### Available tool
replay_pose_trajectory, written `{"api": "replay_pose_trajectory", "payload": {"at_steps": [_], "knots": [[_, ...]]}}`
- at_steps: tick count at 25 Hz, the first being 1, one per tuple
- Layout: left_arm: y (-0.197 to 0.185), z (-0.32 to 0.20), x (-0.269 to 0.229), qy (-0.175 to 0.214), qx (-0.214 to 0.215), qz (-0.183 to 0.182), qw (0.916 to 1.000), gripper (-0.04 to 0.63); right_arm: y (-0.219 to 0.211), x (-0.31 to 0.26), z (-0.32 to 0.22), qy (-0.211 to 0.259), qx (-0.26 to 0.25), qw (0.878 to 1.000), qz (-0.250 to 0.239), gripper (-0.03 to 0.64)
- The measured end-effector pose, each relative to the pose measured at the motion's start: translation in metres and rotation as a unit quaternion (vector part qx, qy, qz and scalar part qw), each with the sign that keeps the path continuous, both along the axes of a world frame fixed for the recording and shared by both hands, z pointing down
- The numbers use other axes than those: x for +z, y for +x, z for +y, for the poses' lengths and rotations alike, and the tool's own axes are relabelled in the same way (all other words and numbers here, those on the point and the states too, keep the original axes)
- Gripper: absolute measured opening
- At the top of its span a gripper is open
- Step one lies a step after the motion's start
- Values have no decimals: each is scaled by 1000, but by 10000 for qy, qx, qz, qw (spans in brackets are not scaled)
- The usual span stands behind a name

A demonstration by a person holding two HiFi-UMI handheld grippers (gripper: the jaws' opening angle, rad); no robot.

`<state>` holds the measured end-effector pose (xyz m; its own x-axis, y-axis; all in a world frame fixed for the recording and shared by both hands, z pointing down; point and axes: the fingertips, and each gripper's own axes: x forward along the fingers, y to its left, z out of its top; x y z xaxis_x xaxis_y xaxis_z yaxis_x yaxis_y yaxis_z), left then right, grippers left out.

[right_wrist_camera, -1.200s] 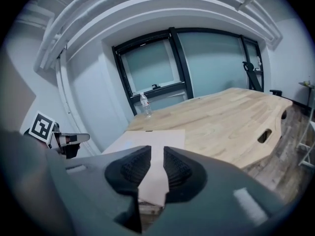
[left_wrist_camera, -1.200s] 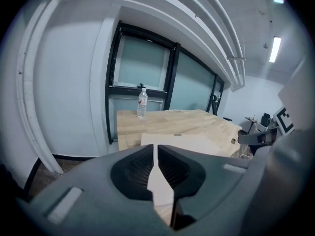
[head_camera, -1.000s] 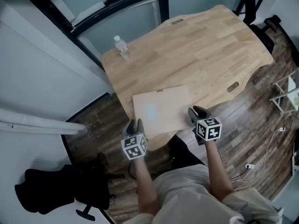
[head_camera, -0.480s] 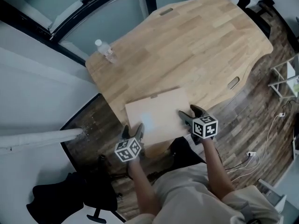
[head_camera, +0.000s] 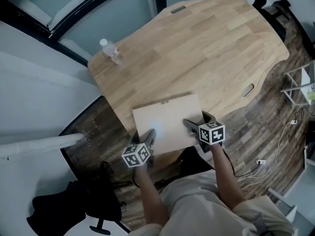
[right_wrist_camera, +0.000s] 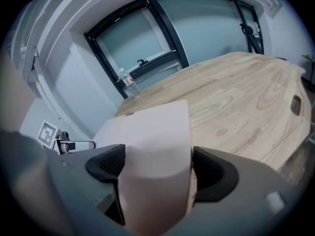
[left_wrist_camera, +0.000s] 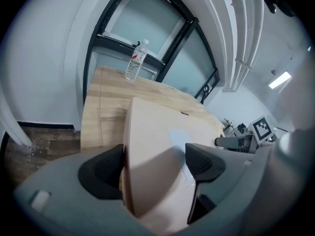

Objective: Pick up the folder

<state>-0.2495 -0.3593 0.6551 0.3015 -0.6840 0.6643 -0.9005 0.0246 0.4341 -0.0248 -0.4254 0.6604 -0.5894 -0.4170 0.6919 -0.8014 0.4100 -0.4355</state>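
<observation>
Beige folder (head_camera: 165,119) flat on the wooden surface (head_camera: 211,53), at the edge nearest the person, its near border jutting a little past that edge above the dark plank floor (head_camera: 256,127). Left gripper (head_camera: 149,136) clamped on the folder's near left corner, right gripper (head_camera: 193,125) clamped on its near right corner, both marker cubes toward the person, one finger of each lying on the top face.

Left gripper view: folder (left_wrist_camera: 162,132) seen almost edge-on, wedged into the left gripper (left_wrist_camera: 153,166) and filling the whole gap. Dark fingers (left_wrist_camera: 203,162) pressed against it, one over the top face and the other at the underside. Pale label patch on the top face just ahead of the upper finger. Right gripper (left_wrist_camera: 244,140) in sight beyond the folder's other corner.

Right gripper view: folder (right_wrist_camera: 157,136) likewise held fast in the right gripper (right_wrist_camera: 156,170), fingers (right_wrist_camera: 209,173) tight on both sides, no gap to either. Left gripper (right_wrist_camera: 61,142) small at the left, across the sheet.

Clear water bottle (head_camera: 110,50) upright at the far left corner of the surface, well apart from the folder, black window frame (right_wrist_camera: 162,18) behind it
</observation>
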Motion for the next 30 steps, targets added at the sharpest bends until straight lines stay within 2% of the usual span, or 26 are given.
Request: {"api": "replay_pose_trajectory", "payload": {"at_steps": [7, 9, 14, 23, 30], "knots": [[1, -2, 6, -31, 56, 84, 9999, 387, 1, 5, 0, -149, 22, 9999, 73, 423], [1, -4, 6, 11, 44, 100, 9999, 387, 1, 5, -1, -71, 36, 9998, 163, 423], [0, -6, 3, 59, 43, -128, 9999, 387, 2, 1, -2, 113, 62, 9994, 321, 422], [15, 11, -4, 17, 20, -220, 9998, 387, 14, -7, 14, 269, -39, 9984, 499, 420], [16, 26, -28, 283, -117, -330, 9990, 387, 14, -29, 22, 567, -156, 9978, 306, 419]]}}
